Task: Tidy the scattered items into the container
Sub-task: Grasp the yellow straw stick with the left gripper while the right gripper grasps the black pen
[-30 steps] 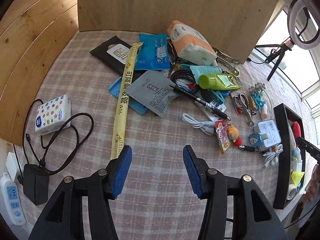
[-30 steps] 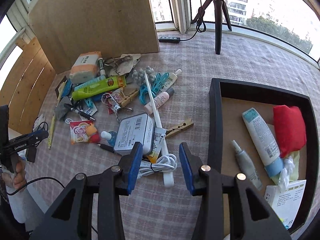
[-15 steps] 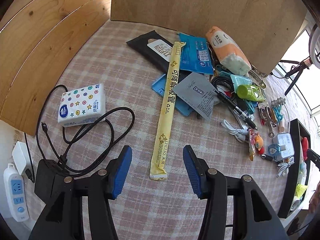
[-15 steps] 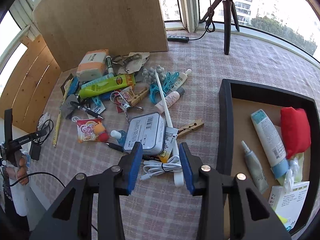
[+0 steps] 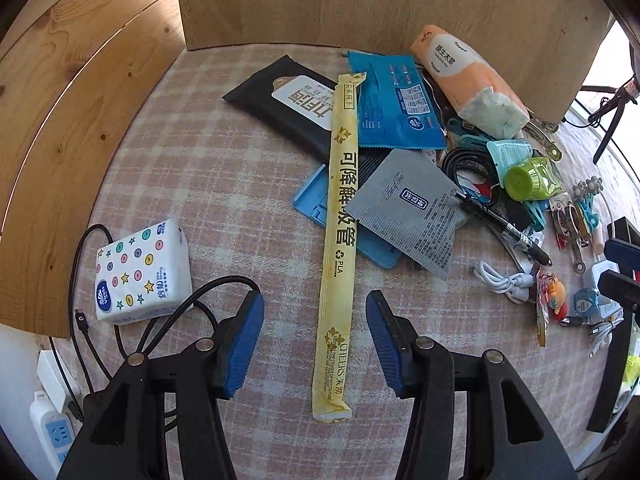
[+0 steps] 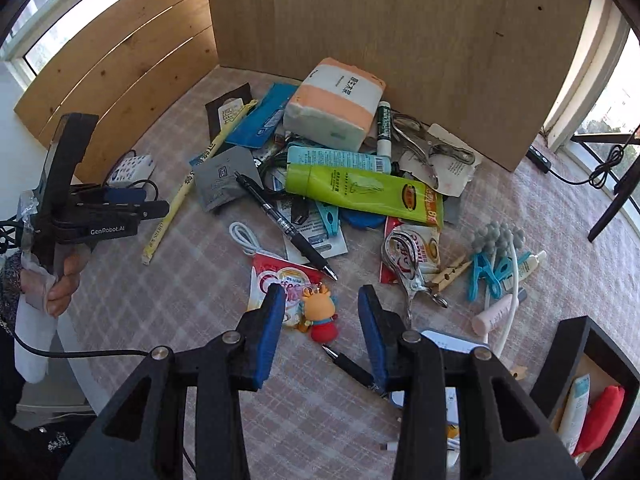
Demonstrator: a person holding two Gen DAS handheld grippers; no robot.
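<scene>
Lying lengthwise on the checked cloth point(image 5: 208, 184), the long yellow straw packet point(image 5: 340, 240) runs from the pile down toward us, and we see its near end sitting between the blue pads of our left gripper point(image 5: 315, 336), apart from both. That gripper's jaws stand open around it with nothing pinched. Its far end rests over the black wipes pouch point(image 5: 288, 100) and beside the blue packet point(image 5: 396, 104). Left of the pads sits a white tissue pack with coloured dots point(image 5: 140, 272), just beside a looping black cable point(image 5: 188, 308).

Under our right gripper point(image 6: 322, 324), also open and empty, a small orange doll keychain point(image 6: 320, 312) lies between the fingers on the cloth, partly over a red-and-white sachet point(image 6: 276, 280). A black pen point(image 6: 284, 224) lies just beyond. The black container point(image 6: 576, 344) shows at the lower right corner, well apart, with what looks like a red pouch point(image 6: 600, 416) inside.
</scene>
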